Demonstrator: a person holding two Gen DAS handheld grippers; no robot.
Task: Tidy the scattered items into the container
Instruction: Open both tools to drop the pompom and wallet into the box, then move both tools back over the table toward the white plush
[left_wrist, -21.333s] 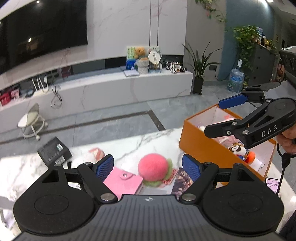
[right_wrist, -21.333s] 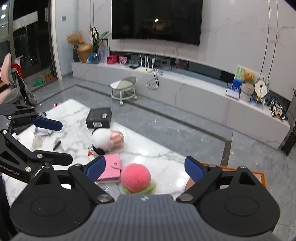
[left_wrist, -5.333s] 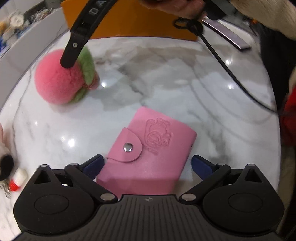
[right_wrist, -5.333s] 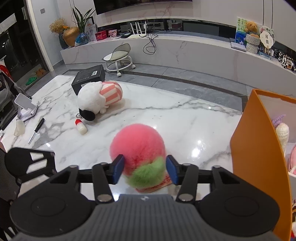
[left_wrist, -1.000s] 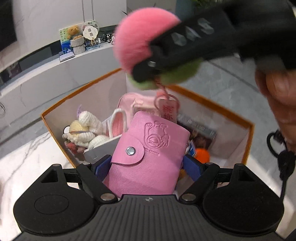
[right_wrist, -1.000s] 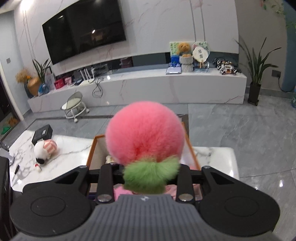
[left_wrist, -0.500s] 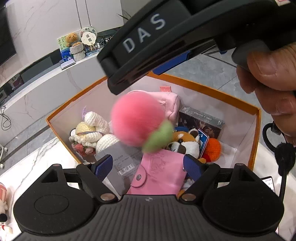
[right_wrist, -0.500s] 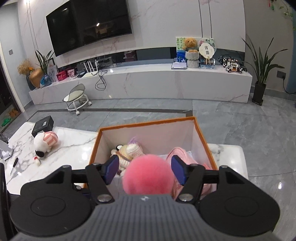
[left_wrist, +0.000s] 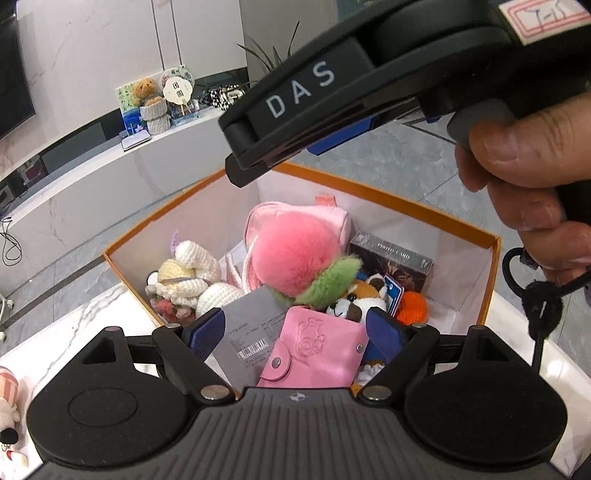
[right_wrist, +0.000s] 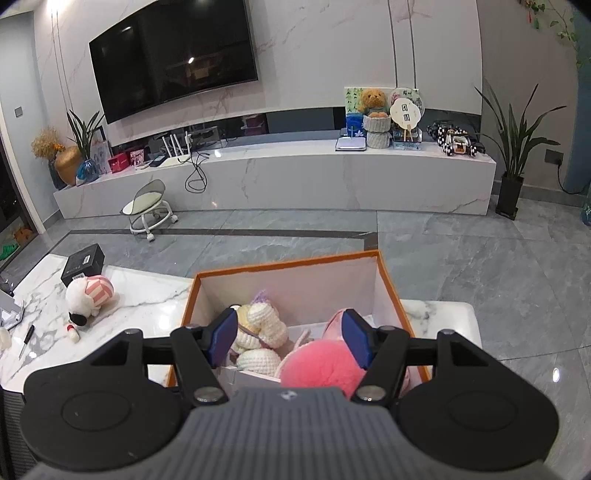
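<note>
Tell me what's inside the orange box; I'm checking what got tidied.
The orange box holds a pink pompom, pink wallet, crocheted dolls, a card box and more; the bottom is covered.

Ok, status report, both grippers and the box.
Left gripper open, right gripper open, both empty. Pink wallet and peach plush in orange box. White plush left on table. Nothing in the way.

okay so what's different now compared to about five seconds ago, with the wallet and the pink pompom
Both went from the table into the orange box. The left tongs carried the wallet over and released it. The right tongs dropped the pompom, which now rests on the toys inside. Both tongs are open above the box. The striped plush and black box stayed on the table.
</note>
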